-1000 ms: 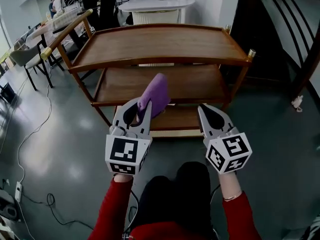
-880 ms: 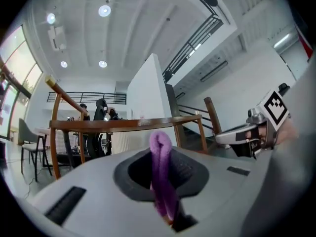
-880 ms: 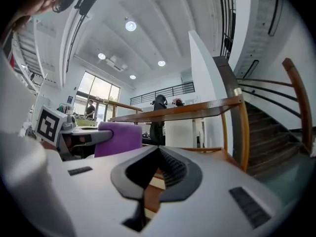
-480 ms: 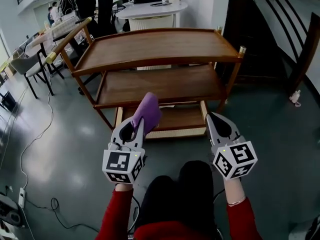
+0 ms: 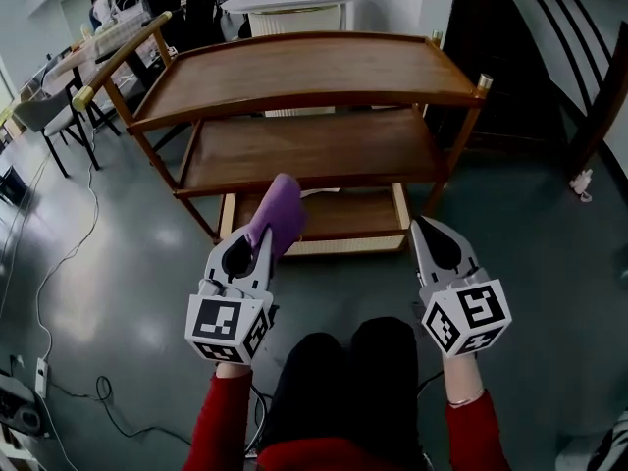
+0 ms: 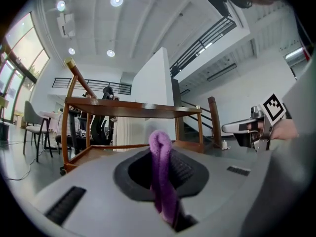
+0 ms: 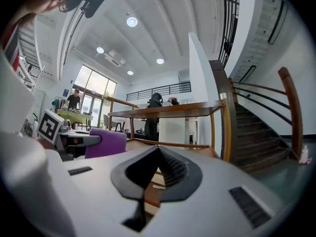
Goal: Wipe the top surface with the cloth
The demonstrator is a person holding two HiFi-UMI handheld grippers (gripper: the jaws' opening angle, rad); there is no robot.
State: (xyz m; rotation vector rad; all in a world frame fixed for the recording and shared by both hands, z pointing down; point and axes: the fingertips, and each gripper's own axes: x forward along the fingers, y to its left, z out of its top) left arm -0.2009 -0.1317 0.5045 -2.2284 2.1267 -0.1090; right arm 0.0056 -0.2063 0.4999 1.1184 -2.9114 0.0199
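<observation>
Step in hand: judged to be the approach. The cloth (image 5: 278,212) was gripped and ready, but wiping had not begun.
Left gripper (image 5: 263,239): jaws pinched on the lower end of the cloth, as its own view showed plainly.
Right gripper (image 5: 423,228): jaws pressed together with nothing between them; held level with the left and well apart from it.
Location of cloth: carried in the left gripper in front of the wooden trolley (image 5: 444,168). In the head view it lay over the bottom shelf (image 5: 339,214), but it touched no shelf.
Top surface (image 5: 294,67): bare brown wood with a raised rim; nothing stood on it, and the cloth was well short of it.
Appearance of cloth: purple and soft, folded over into a thick loop with a rounded crown, standing upright out of the jaws. No dirt or damp could be made out.
Next move, as judged: the left gripper needed lifting and carrying forward over the near rim, then lowering until the folded cloth bore flat on the wood, before any stroke along the surface.
Point of caution: the fold stood narrow and tall, so it would probably cover little wood per pass unless pressed down.
Right gripper's part: none evident; it seemed free to stay clear.
</observation>
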